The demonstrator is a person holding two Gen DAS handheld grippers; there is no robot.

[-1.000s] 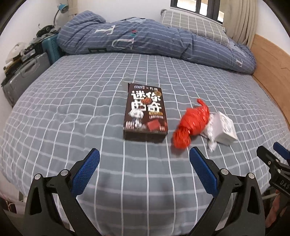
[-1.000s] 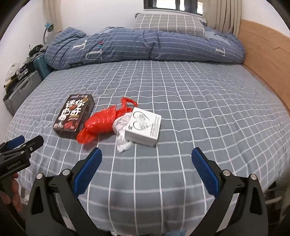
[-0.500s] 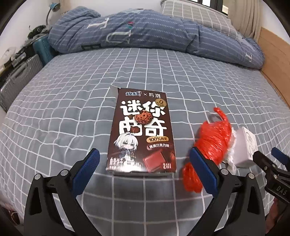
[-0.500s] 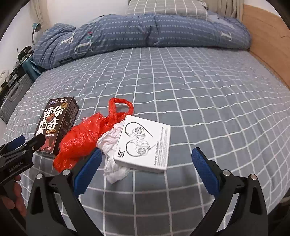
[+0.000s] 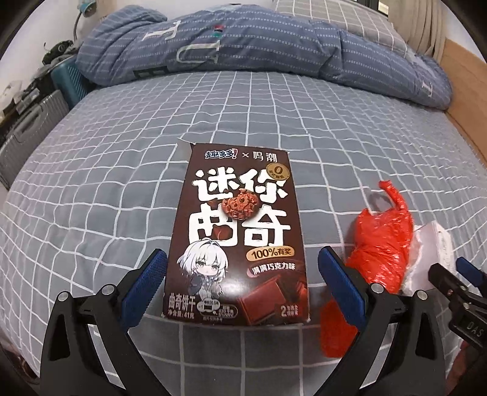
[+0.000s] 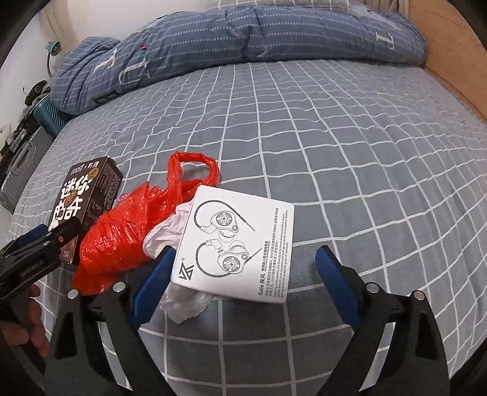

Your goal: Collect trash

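Note:
A brown cookie box (image 5: pixel 240 234) lies flat on the grey checked bed (image 5: pixel 121 182). My left gripper (image 5: pixel 243 280) is open, its blue pads on either side of the box's near end. To the right lie a red plastic bag (image 5: pixel 380 243) and a white earphone box (image 6: pixel 237 243). My right gripper (image 6: pixel 246 277) is open around the white box's near end, over crumpled white paper (image 6: pixel 170 234). The red bag (image 6: pixel 127 231) and the cookie box (image 6: pixel 82 201) show at left in the right wrist view.
A rolled blue duvet (image 5: pixel 243 45) and a pillow (image 5: pixel 334 15) lie at the bed's far end. Suitcases (image 5: pixel 27 128) stand to the left of the bed. A wooden bed frame (image 6: pixel 456 61) runs along the right.
Both grippers have moved forward and down toward the bed. The left now straddles the cookie box, the right straddles the white box. Both stay open.

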